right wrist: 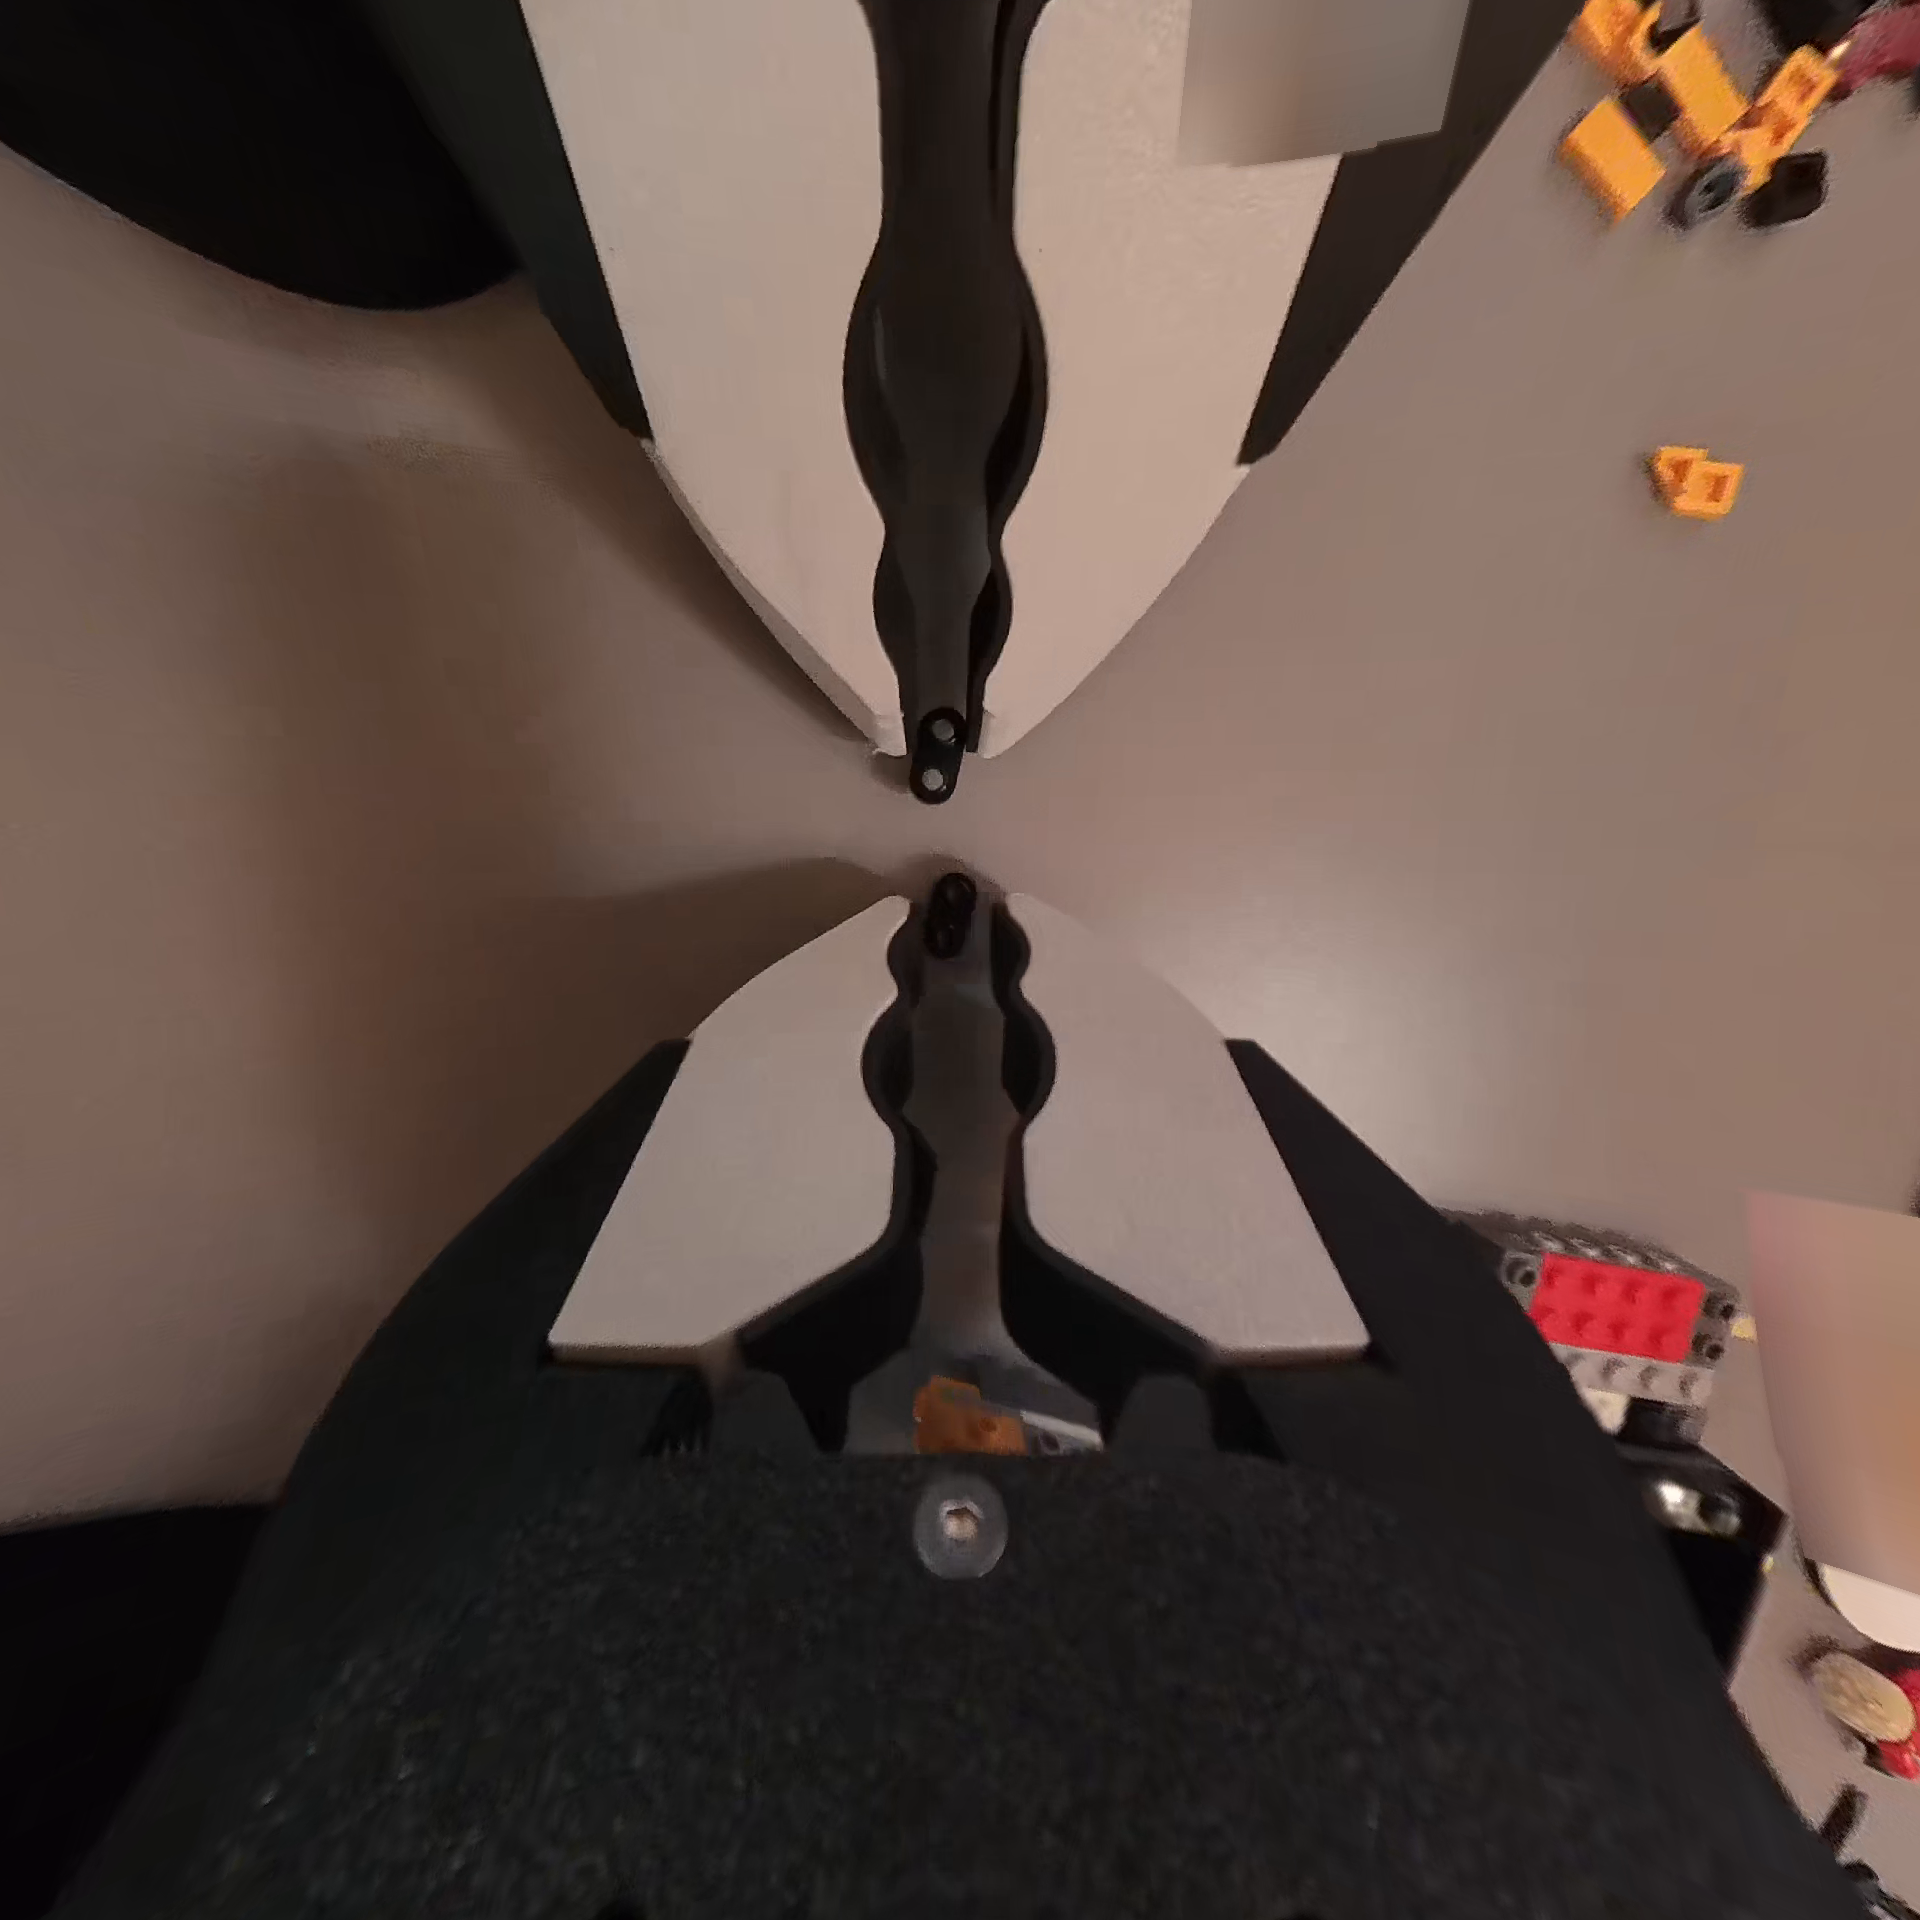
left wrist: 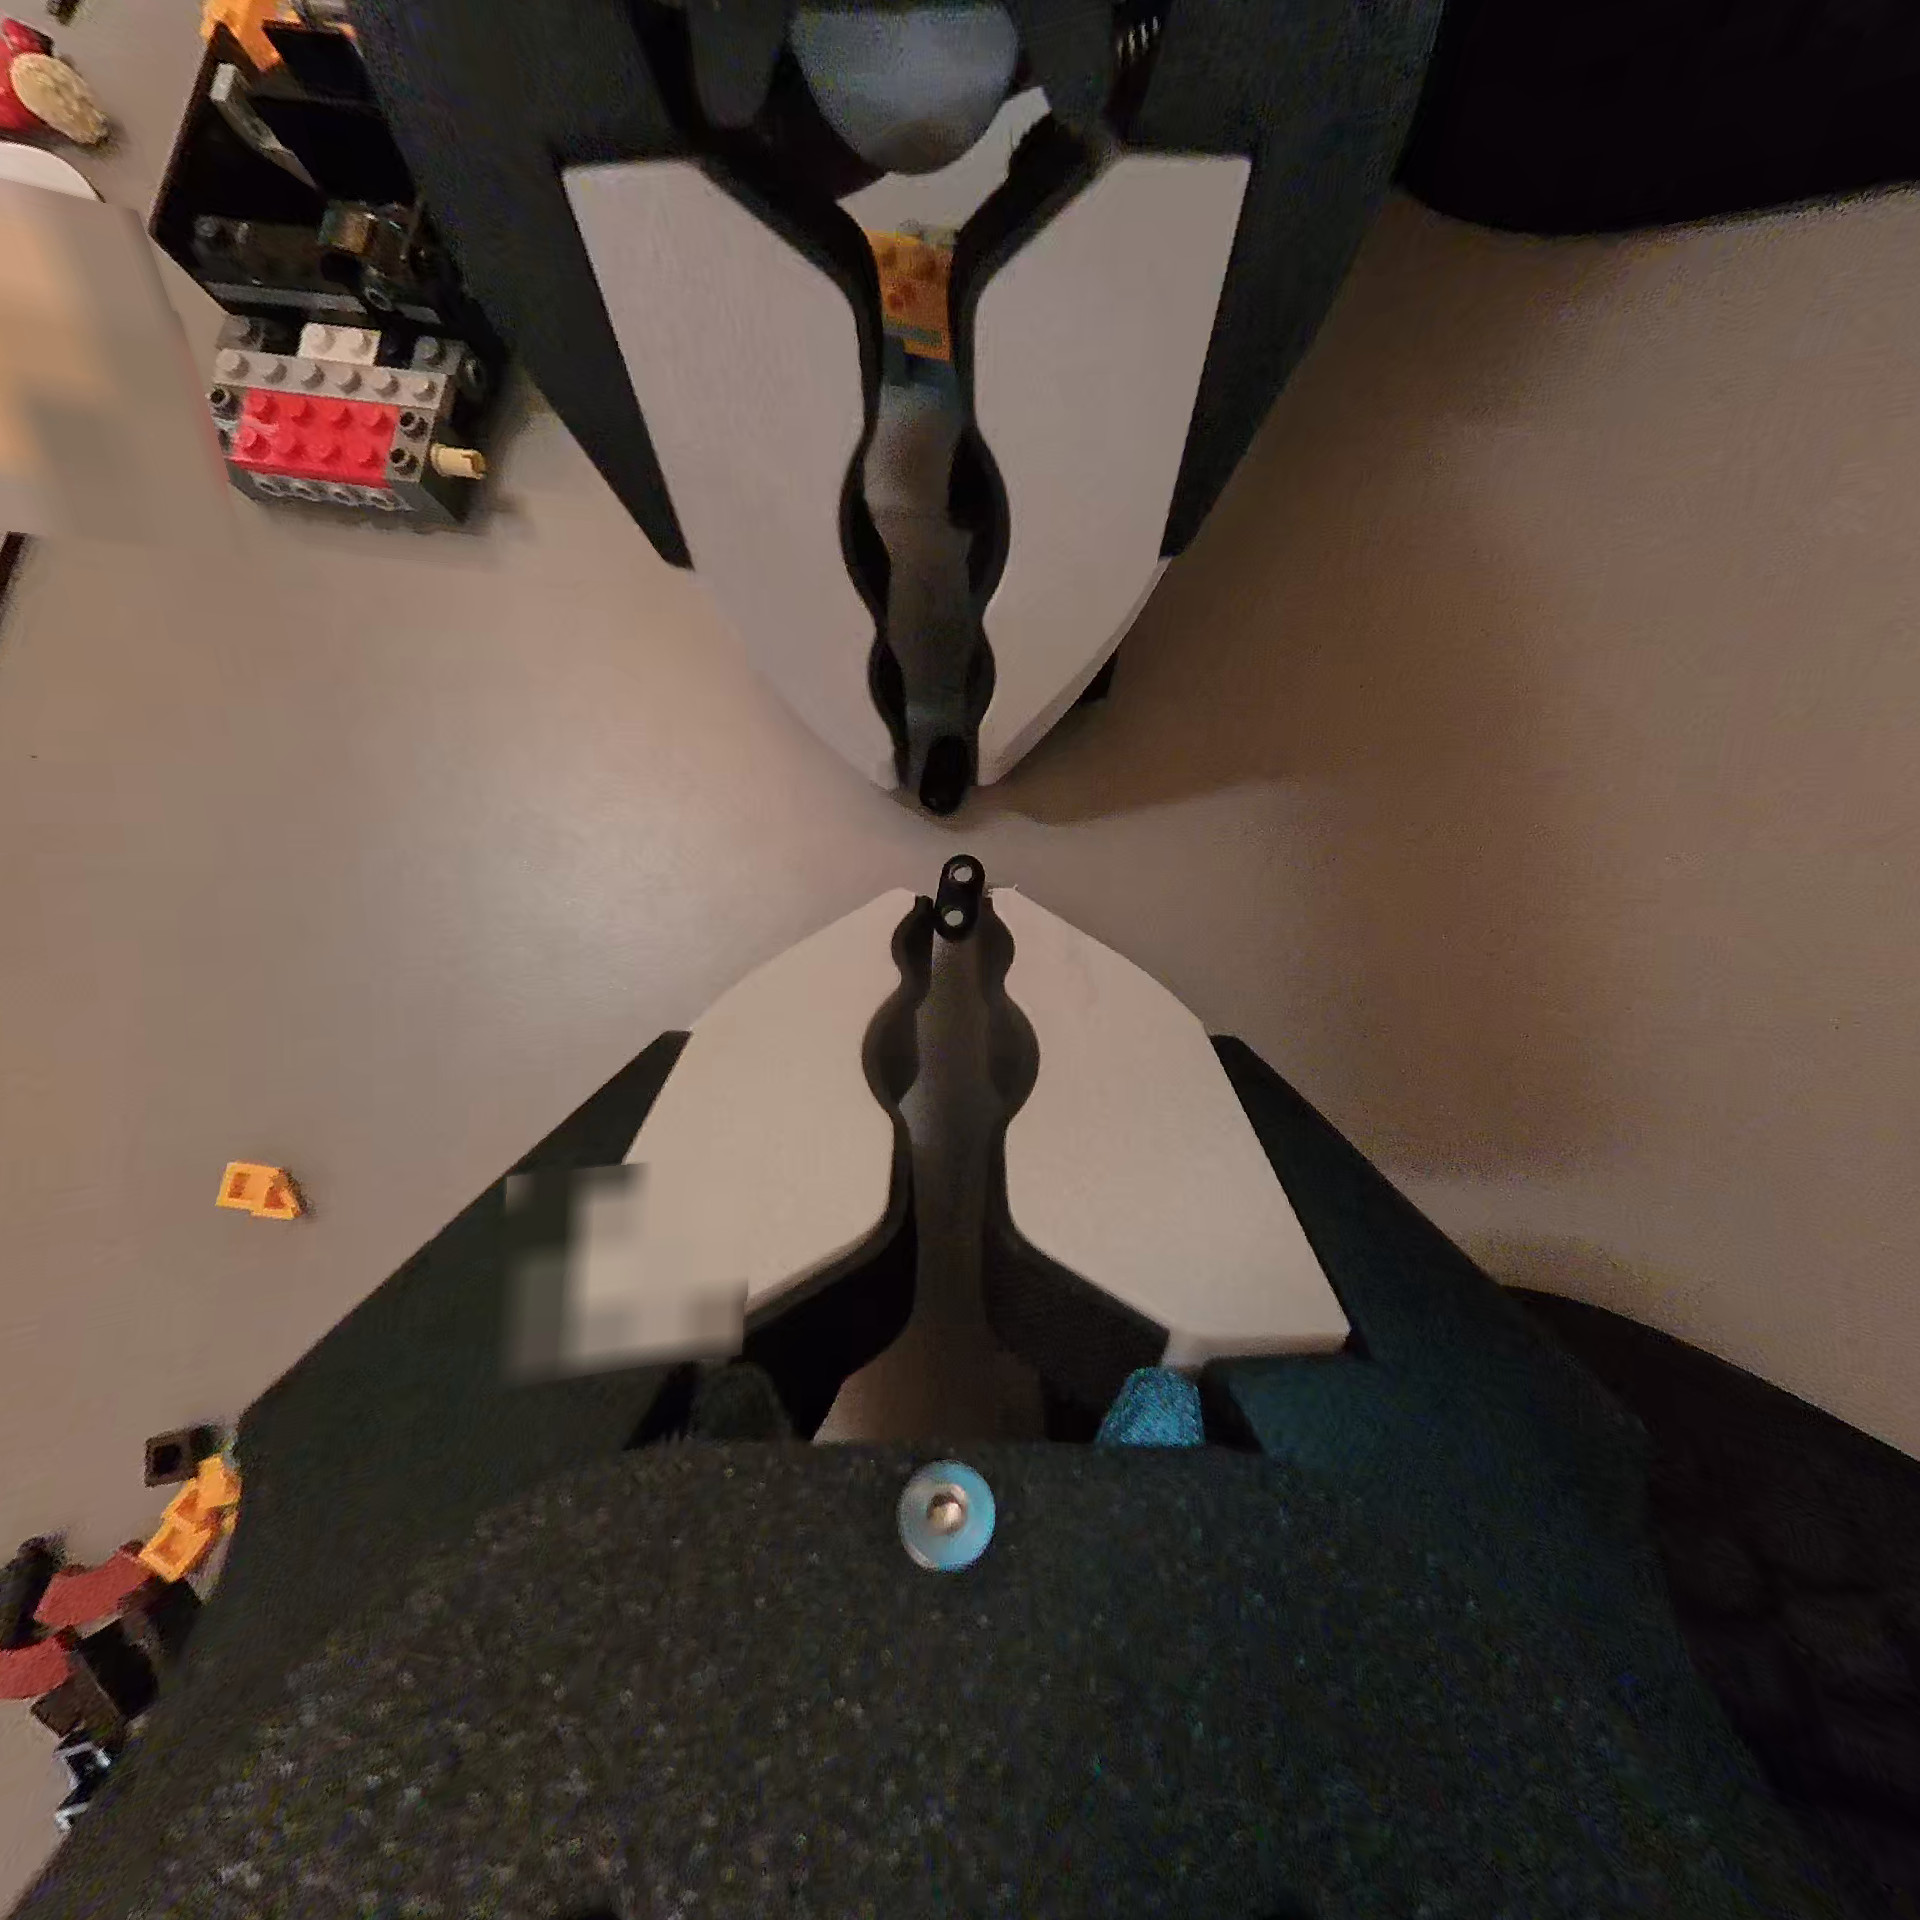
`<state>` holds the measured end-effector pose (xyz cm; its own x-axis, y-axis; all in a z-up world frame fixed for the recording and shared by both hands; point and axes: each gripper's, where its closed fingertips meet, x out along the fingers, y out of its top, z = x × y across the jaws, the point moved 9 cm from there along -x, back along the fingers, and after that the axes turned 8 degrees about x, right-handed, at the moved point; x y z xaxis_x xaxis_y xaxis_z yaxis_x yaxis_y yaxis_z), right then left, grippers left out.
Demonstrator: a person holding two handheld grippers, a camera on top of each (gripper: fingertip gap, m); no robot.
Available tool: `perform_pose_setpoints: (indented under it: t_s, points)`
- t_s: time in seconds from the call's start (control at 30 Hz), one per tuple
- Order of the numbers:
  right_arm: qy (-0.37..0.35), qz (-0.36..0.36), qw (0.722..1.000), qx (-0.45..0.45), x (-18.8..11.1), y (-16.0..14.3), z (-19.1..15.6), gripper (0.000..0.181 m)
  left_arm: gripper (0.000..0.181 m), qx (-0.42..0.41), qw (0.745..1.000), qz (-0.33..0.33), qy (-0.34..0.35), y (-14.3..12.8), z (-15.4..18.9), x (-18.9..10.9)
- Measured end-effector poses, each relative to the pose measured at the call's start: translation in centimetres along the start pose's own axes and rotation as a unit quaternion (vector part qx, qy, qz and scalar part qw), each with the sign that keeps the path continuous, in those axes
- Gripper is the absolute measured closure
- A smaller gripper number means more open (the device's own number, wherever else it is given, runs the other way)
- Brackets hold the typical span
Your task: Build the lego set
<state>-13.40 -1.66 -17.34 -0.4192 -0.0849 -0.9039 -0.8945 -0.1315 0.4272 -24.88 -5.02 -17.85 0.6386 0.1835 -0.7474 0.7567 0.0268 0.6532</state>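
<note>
Over the beige table [left wrist: 312, 831], tip to tip: both grippers facing each other, a small gap between them.
Left gripper [left wrist: 956, 909]: jaws pinched on a small black two-hole link [left wrist: 958, 894], pokes out past the tips toward the other gripper.
Right gripper [right wrist: 951, 914]: jaws pinched on another small black piece [right wrist: 951, 909], looks like a second link, a bit dark to be sure.
Same pair from the other side: right gripper up top in the left wrist view, left gripper up top in the right wrist view, link [right wrist: 935, 764] clearly showing two holes.
Gap between the two pieces: near, not touching.
Partly built lego model [left wrist: 332, 343]: sitting on the table well off to the side, black frame, grey studded bricks, red brick [left wrist: 312, 431] on top, tan pin sticking out of one end.
Loose orange piece [left wrist: 260, 1190]: alone on the table, apart from everything.
Pile of loose parts [right wrist: 1704, 125]: orange and black bits clustered near the table edge, some dark red ones too, blurry.
Orange brick [left wrist: 912, 286]: visible behind the right gripper's fingers, mostly hidden.
</note>
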Motion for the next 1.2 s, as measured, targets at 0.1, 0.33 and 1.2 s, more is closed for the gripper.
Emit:
perform_pose_setpoints:
  t_s: [0.1,0.33,1.2]
  points:
    - [-0.003,-0.01,1.0,-0.001,0.0,0.0,0.0,0.174,0.173,-0.003,1.0,-0.002,0.003,-0.1,0.0,0.1]
    - [0.0,0.043,0.999,0.018,-4.7,-3.1,-0.2,0.174,0.17,0.007,1.0,0.013,-0.006,0.4,0.4,0.9]
    - [-0.009,0.045,0.998,0.033,-4.5,-4.4,-3.0,0.174,0.173,0.053,0.998,0.041,0.001,3.4,2.4,3.7]
